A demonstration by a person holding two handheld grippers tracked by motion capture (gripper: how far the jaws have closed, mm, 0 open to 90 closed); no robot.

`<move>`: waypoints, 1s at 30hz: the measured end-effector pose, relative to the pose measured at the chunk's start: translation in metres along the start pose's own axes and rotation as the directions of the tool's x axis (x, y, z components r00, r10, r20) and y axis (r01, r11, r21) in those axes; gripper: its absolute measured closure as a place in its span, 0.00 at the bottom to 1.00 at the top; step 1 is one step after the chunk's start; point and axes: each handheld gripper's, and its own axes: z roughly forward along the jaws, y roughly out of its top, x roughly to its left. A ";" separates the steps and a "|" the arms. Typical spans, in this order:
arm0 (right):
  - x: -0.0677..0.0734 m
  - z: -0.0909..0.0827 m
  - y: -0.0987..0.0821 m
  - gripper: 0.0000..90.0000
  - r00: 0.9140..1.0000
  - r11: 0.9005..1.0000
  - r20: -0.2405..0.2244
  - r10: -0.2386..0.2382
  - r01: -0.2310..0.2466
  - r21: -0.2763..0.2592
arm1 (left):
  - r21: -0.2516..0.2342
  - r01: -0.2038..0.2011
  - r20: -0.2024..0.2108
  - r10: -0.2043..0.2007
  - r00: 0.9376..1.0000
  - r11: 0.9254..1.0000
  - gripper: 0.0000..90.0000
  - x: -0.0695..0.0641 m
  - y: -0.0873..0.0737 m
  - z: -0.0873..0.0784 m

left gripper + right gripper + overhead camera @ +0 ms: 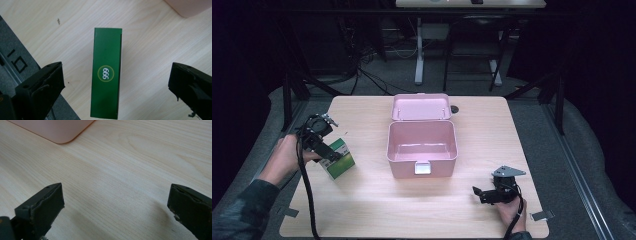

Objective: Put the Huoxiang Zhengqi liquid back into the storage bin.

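Observation:
A green and white carton stands on the wooden table at the left. Its green top face with a round "999" mark lies between the wide-apart jaws of my left gripper, which hovers over it, open and not touching. In the high view that left gripper is held by a hand just left of the carton. An open pink box with its lid raised sits mid-table, empty inside. My right gripper rests low near the front right, open over bare wood.
A corner of the pink box lies ahead of the right gripper. A small dark round object sits behind the box's lid. The table's left edge and grey floor show beside the left jaw. Desk legs and cables stand beyond the table.

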 end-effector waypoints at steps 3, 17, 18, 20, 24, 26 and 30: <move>0.000 0.000 0.000 0.00 1.000 1.000 0.002 -0.001 0.001 0.007 | 0.029 0.004 -0.002 -0.004 1.000 1.000 0.00 0.002 0.000 0.005; 0.001 0.001 0.000 0.00 1.000 1.000 -0.002 -0.005 0.005 0.021 | 0.115 -0.010 0.024 0.007 1.000 0.993 0.00 0.007 0.008 0.018; 0.001 0.001 0.000 0.00 1.000 1.000 -0.001 -0.006 0.006 0.021 | 0.121 -0.011 0.025 0.008 1.000 0.993 0.00 0.007 0.008 0.019; 0.001 0.001 0.000 0.00 1.000 1.000 -0.001 -0.006 0.006 0.022 | 0.132 -0.014 0.020 0.012 1.000 0.991 0.00 0.008 0.009 0.021; 0.001 0.001 0.000 0.00 1.000 1.000 0.000 -0.006 0.006 0.023 | 0.142 -0.026 0.009 0.025 1.000 0.990 0.05 0.009 0.009 0.021; 0.001 0.001 0.000 0.00 1.000 1.000 0.004 -0.008 0.008 0.025 | 0.143 -0.030 0.014 0.028 1.000 0.989 0.10 0.009 0.010 0.021; 0.001 0.002 0.000 0.00 1.000 1.000 0.005 -0.005 0.005 0.027 | 0.145 -0.040 0.016 0.038 0.999 0.989 0.19 0.008 0.010 0.022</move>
